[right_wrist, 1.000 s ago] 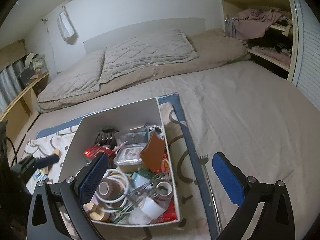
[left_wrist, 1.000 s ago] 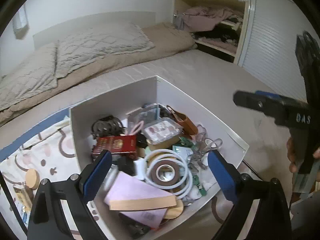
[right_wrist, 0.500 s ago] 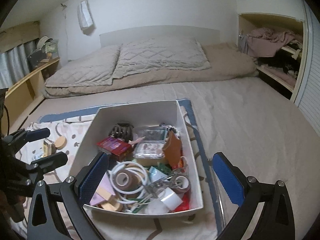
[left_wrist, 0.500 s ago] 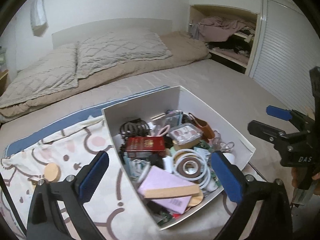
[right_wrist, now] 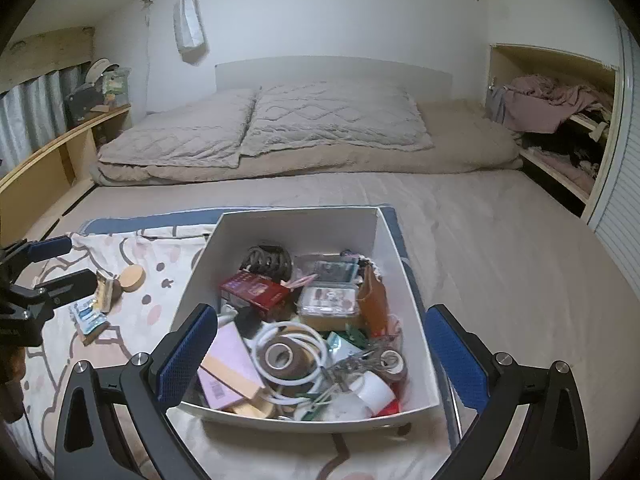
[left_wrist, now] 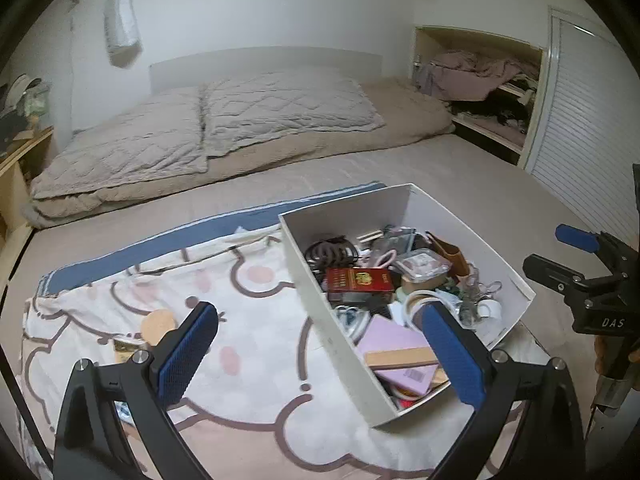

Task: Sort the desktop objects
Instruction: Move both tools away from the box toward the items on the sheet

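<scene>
Both tongs gape wide with nothing between them: left tongs over the patterned cloth, right tongs above the cluttered white box, sitting on the bed at six o'clock.

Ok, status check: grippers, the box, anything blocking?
Left gripper open, empty. Right gripper open, empty. White box full of clutter; round wooden lid and packets lie out on the patterned cloth. Nothing blocking.
</scene>
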The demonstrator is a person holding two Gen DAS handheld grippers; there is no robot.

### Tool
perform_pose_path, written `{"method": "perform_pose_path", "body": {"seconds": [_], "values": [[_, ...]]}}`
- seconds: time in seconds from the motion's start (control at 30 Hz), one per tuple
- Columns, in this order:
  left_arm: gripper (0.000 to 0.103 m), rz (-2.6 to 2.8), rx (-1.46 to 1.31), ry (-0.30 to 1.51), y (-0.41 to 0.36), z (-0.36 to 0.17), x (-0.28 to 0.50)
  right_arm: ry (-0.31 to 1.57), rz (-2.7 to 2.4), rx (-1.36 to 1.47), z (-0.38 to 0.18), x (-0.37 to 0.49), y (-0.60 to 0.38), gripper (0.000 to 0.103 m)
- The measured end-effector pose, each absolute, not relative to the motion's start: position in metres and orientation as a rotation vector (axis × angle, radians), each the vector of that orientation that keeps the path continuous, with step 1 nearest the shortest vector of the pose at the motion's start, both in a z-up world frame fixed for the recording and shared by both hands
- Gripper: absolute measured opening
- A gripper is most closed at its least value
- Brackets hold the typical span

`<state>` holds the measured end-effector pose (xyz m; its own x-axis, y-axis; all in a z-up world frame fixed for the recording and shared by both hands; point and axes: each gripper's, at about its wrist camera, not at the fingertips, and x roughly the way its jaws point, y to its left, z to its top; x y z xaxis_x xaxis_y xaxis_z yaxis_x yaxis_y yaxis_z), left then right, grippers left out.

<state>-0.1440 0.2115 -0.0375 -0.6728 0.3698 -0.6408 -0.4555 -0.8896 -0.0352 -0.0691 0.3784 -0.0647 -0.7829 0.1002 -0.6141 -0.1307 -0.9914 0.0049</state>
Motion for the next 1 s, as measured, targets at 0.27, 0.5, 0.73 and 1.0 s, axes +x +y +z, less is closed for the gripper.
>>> {"method": "perform_pose_path", "body": {"seconds": [0.27, 0.5, 0.73, 1.0], "values": [[0.103, 2.586, -0.907, 0.105, 0.169, -0.03, -0.145, 0.074, 2.917, -0.959, -0.064, -0.073, 0.345, 0.103], [0.103, 2.668, -0.911, 0.079, 0.127, -0.025, -0.149, 0.03, 2.939, -0.991, -0.071, -0.085, 0.315, 0.103], [0.103, 2.747, -0.91, 0.074, 0.084, -0.026, -0.15, 0.031, 2.977, -1.01, -0.072, -0.1, 0.284, 0.103], [0.103, 2.805, -0.957, 0.078, 0.045, -0.037, -0.153, 0.053, 3.022, -1.035, -0.075, -0.119, 0.246, 0.103]]}}
